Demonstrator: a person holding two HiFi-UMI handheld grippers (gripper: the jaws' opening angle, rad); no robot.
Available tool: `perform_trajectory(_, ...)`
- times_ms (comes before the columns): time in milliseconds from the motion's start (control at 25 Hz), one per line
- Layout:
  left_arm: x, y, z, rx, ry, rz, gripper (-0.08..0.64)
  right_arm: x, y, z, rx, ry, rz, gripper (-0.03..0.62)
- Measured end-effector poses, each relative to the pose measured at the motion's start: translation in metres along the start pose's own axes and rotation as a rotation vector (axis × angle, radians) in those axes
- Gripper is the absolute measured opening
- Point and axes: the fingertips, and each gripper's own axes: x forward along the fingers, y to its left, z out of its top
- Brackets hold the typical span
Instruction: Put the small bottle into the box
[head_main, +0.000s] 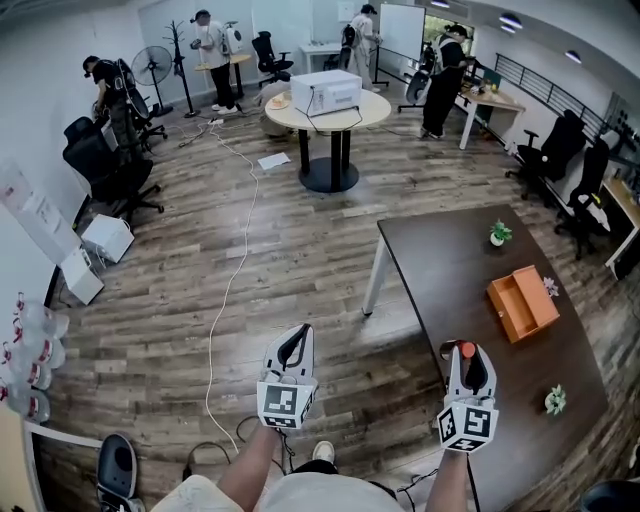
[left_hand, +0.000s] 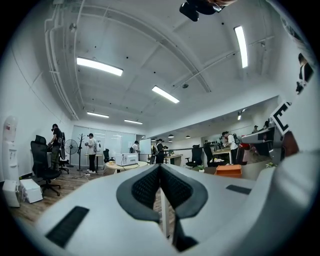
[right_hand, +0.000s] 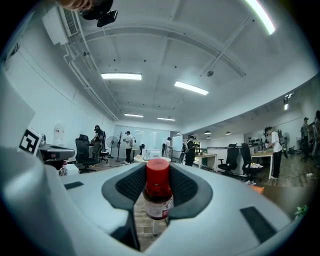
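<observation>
My right gripper (head_main: 468, 362) pinches the small bottle (right_hand: 158, 192), well short of the box (head_main: 522, 301); my left gripper (head_main: 292, 345), farther off, is closed and empty. A jolt could slip the bottle loose before the box

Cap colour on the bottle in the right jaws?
Red cap on the small bottle; clearest in the right gripper view.
</observation>
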Motion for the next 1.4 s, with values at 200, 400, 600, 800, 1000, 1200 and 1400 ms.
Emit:
perform_trajectory(200, 0.02, 0.009, -0.006, 0.01, 0.008, -0.027, 0.003, 0.02, 0.005, -0.004, 0.003, 0.005, -0.01, 0.14)
perform_trajectory(400, 0.043, 0.01, -0.009, -0.001, 0.011, -0.039, 0.003, 0.034, -0.003, -0.011, 0.006, 0.02, -0.027, 0.14)
perform_trajectory(600, 0.075, -0.004, -0.011, 0.024, 0.01, -0.072, 0.003, 0.054, -0.029, -0.021, 0.025, 0.018, -0.056, 0.14)
perform_trajectory(800, 0.128, -0.013, -0.009, 0.042, 0.011, -0.085, 0.003, 0.1, -0.057, -0.024, 0.044, 0.001, -0.06, 0.14)
perform_trajectory(1000, 0.197, -0.043, -0.002, 0.039, 0.004, -0.128, 0.003, 0.135, -0.109, -0.022, 0.053, -0.01, -0.104, 0.14)
perform_trajectory(1200, 0.266, -0.091, 0.001, 0.052, 0.008, -0.206, 0.003, 0.154, -0.175, -0.027, 0.054, 0.0, -0.182, 0.14)
perform_trajectory(1400, 0.328, -0.152, 0.005, 0.059, -0.004, -0.304, 0.003, 0.155, -0.249, -0.037, 0.061, 0.014, -0.291, 0.14)
